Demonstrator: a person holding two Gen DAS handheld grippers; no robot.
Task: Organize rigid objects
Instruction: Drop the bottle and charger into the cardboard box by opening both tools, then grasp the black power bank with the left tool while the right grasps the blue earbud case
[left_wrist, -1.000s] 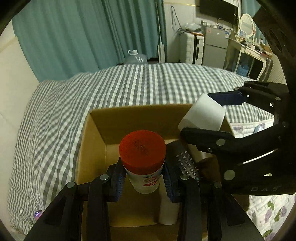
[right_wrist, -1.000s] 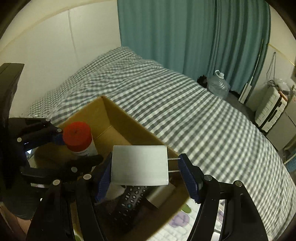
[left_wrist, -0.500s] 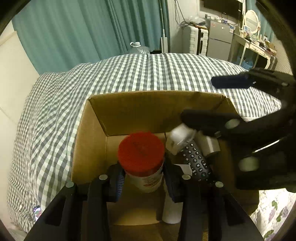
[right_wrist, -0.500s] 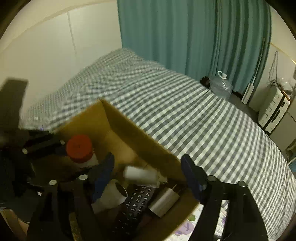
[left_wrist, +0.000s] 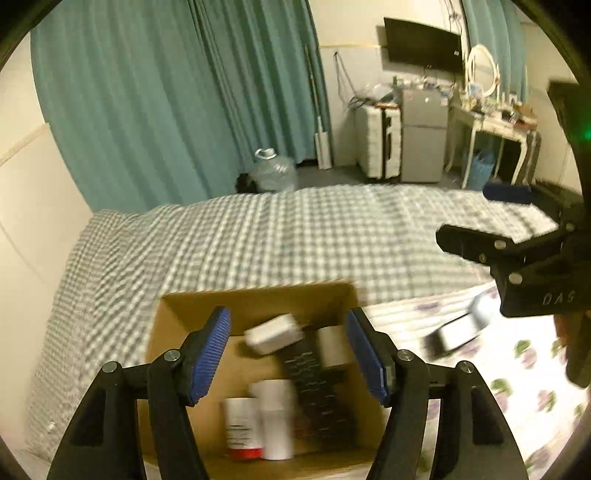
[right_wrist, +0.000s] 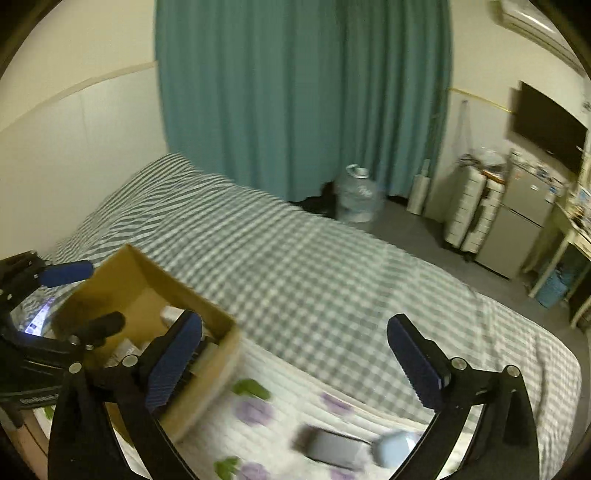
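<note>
Left wrist view: left gripper (left_wrist: 288, 349) jaws now released, red-capped bottle (left_wrist: 242, 428) apparently lying in cardboard box (left_wrist: 258, 295); right gripper (right_wrist: 295, 358) jaws released too.

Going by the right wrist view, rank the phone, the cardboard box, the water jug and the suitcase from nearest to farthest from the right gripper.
From the right gripper:
1. Phone, on the floral quilt just below the fingers.
2. Cardboard box, on the bed to the left, partly behind the left finger.
3. Water jug, on the floor past the bed by the curtain.
4. Suitcase, by the far right wall; close to the jug's range, hard to separate.
</note>
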